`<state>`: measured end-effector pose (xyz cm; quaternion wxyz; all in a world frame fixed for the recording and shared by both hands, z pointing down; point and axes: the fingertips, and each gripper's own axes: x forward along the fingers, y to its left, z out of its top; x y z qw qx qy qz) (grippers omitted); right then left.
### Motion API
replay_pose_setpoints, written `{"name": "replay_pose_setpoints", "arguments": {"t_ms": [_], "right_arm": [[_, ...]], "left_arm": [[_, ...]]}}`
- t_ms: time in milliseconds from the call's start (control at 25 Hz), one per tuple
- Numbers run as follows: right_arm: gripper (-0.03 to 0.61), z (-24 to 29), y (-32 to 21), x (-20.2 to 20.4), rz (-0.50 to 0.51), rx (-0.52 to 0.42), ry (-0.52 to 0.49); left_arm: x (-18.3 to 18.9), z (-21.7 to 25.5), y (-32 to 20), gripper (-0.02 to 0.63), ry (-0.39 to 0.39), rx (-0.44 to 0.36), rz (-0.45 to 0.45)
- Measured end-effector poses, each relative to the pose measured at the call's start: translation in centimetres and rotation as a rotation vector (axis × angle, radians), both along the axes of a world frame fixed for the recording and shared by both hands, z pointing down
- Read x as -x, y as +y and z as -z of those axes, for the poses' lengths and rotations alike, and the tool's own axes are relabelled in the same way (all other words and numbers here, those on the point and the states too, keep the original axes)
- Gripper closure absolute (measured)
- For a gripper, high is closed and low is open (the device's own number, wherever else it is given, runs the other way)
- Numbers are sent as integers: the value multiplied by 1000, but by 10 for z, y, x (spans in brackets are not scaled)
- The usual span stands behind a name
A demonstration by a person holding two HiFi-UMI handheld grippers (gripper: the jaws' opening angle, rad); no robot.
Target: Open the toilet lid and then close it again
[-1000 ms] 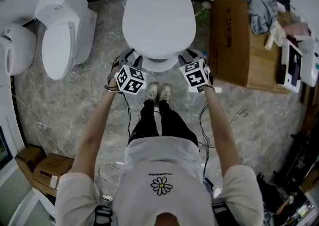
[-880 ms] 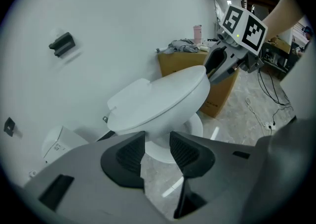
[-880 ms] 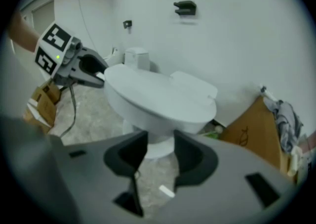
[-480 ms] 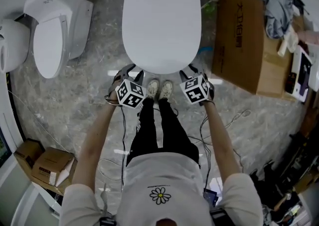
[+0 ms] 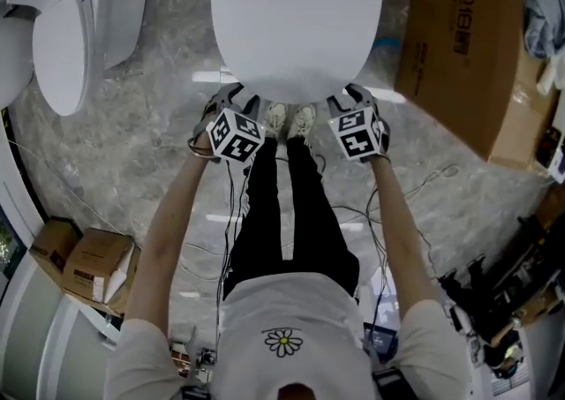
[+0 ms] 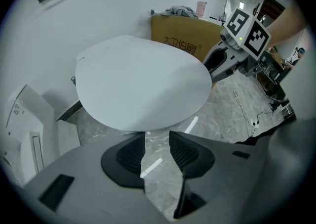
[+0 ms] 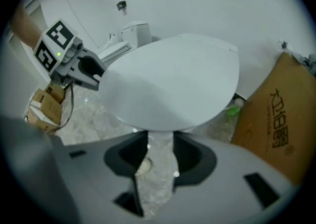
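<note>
A grey marbled floor (image 5: 132, 169) is spreading across the room. The white toilet lid (image 5: 296, 10) is lying shut over its bowl at top centre, its rounded front edge facing the person. A large brown cardboard box (image 5: 468, 45) is standing to the right of it, and a second white toilet (image 5: 66, 18) is sitting to the left. The left gripper (image 6: 157, 140) and right gripper (image 7: 161, 141) are hovering at the lid's front rim, one on either side. Both pairs of jaws are standing apart, grasping nothing, showing only floor between them. The person's pale shoes (image 5: 290, 120) are resting between the two grippers.
</note>
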<state>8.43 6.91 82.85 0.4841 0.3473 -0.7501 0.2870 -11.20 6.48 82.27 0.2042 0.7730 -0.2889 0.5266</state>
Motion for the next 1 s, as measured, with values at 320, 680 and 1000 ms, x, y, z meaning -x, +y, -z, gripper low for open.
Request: {"name": "replay_pose_setpoints", "arguments": {"t_ms": [320, 680, 1000], "right_arm": [[407, -35, 3, 3, -6, 47, 15], [408, -38, 3, 3, -27, 47, -7], [449, -38, 6, -2, -80, 59, -1]], "left_arm": [[3, -41, 4, 454, -3, 53, -17], [4, -48, 3, 474, 6, 62, -31], [14, -58, 11, 474, -101, 89, -48]]}}
